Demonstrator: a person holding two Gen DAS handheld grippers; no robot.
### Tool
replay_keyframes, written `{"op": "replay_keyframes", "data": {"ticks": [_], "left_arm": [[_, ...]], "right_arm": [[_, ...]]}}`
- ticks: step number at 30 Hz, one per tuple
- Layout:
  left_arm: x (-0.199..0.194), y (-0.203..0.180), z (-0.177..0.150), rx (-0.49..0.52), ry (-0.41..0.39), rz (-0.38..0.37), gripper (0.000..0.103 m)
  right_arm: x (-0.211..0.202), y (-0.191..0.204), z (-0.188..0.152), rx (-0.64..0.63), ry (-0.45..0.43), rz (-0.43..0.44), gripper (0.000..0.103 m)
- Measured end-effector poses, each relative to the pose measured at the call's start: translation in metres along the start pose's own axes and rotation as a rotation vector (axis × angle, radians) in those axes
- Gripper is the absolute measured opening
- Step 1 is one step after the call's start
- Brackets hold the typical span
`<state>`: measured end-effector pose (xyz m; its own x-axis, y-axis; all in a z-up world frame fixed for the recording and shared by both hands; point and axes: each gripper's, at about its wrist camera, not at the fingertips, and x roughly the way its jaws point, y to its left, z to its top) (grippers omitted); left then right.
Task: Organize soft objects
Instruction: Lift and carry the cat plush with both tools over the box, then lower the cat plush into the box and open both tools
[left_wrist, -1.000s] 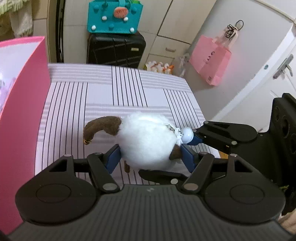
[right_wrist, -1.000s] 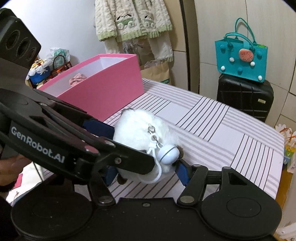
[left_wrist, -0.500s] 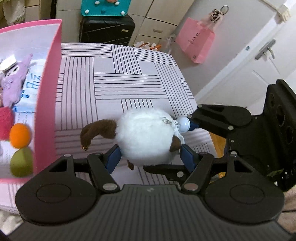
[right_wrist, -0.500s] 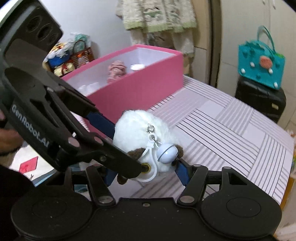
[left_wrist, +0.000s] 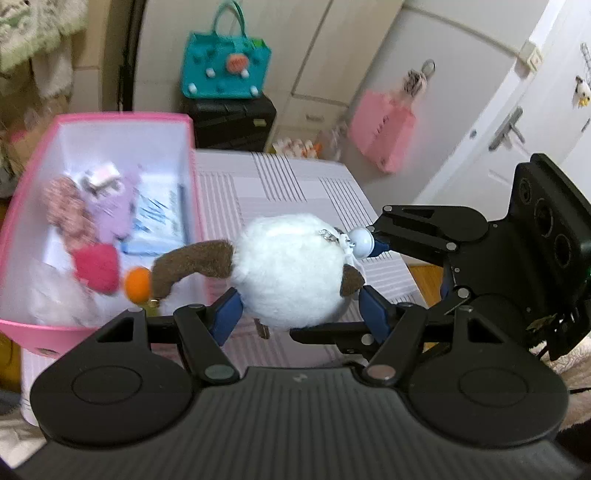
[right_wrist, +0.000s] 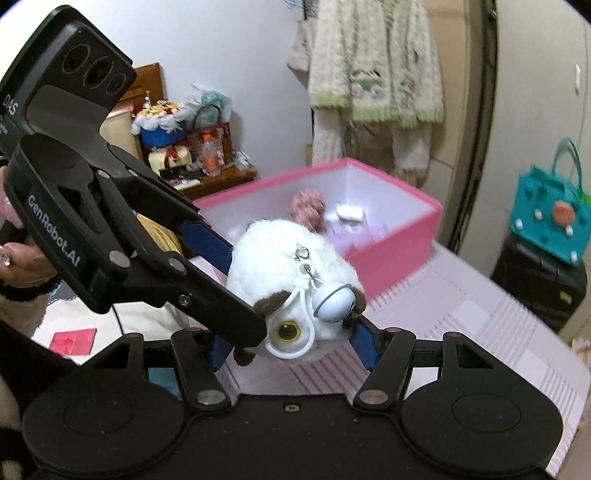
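A white fluffy plush toy (left_wrist: 291, 269) with a brown tail and a pale blue bell is held in the air by both grippers. My left gripper (left_wrist: 301, 315) is shut on its body. My right gripper (right_wrist: 291, 343) is shut on its head end, where the toy (right_wrist: 284, 258) shows a yellow eye and a white clip loop. The toy hangs beside the pink box (left_wrist: 192, 155), near its right wall. The box (right_wrist: 399, 236) holds several soft toys, among them a red one (left_wrist: 96, 267), an orange ball (left_wrist: 136, 282) and a purple one (left_wrist: 112, 210).
The striped tabletop (left_wrist: 288, 188) lies below and to the right of the box. A black suitcase (left_wrist: 232, 118) with a teal bag (left_wrist: 227, 62) stands beyond the table. A pink bag (left_wrist: 384, 134) hangs on a white door. A sweater (right_wrist: 373, 70) hangs behind the box.
Both grippers have lifted the plush toy off the table and carried it left towards the pink box. The box interior now shows in both views.
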<state>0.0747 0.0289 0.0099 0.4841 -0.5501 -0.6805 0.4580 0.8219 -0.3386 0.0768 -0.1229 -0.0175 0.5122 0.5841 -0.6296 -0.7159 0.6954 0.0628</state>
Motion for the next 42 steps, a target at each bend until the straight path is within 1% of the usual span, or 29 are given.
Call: {"op": "replay_keyframes", "data": {"ticks": [4,9,14,20,23,27,30,32,33,34,36,37,42], "left_arm": [[-0.02,0.019,0.005,-0.013,-0.053,0.033,0.068],[-0.036,0.045,0.02,-0.032,-0.103,0.081,0.068],[-0.035,0.083,0.038,-0.114,-0.102,0.088,0.068],[-0.015,0.123,0.052,-0.195,-0.075,0.094,0.068],[-0.002,0.142,0.053,-0.233,-0.061,0.096,0.068],[0.013,0.162,0.052,-0.265,-0.047,0.106,0.068],[0.022,0.171,0.052,-0.262,-0.042,0.135,0.068],[0.028,0.174,0.053,-0.25,-0.041,0.156,0.059],[0.03,0.175,0.053,-0.247,-0.04,0.165,0.057],[0.03,0.176,0.054,-0.244,-0.042,0.173,0.056],[0.031,0.175,0.055,-0.227,-0.048,0.199,0.056],[0.031,0.175,0.054,-0.222,-0.052,0.215,0.056],[0.028,0.175,0.052,-0.204,-0.087,0.288,0.056]], "right_arm": [[0.011,0.014,0.022,-0.04,-0.044,-0.001,0.07],[0.029,0.019,0.054,-0.044,-0.075,0.028,0.07],[0.052,0.013,0.08,-0.002,-0.089,0.067,0.07],[0.093,0.005,0.096,0.077,-0.055,0.102,0.07],[0.114,0.0,0.101,0.102,-0.038,0.106,0.07],[0.143,-0.01,0.103,0.121,0.005,0.12,0.07],[0.159,-0.017,0.105,0.13,0.04,0.114,0.069],[0.168,-0.02,0.105,0.144,0.059,0.118,0.062],[0.171,-0.021,0.106,0.148,0.061,0.123,0.061],[0.175,-0.021,0.108,0.148,0.063,0.131,0.057],[0.183,-0.019,0.111,0.139,0.074,0.142,0.053],[0.187,-0.017,0.113,0.126,0.077,0.141,0.053],[0.205,-0.012,0.113,0.077,0.094,0.061,0.052]]}}
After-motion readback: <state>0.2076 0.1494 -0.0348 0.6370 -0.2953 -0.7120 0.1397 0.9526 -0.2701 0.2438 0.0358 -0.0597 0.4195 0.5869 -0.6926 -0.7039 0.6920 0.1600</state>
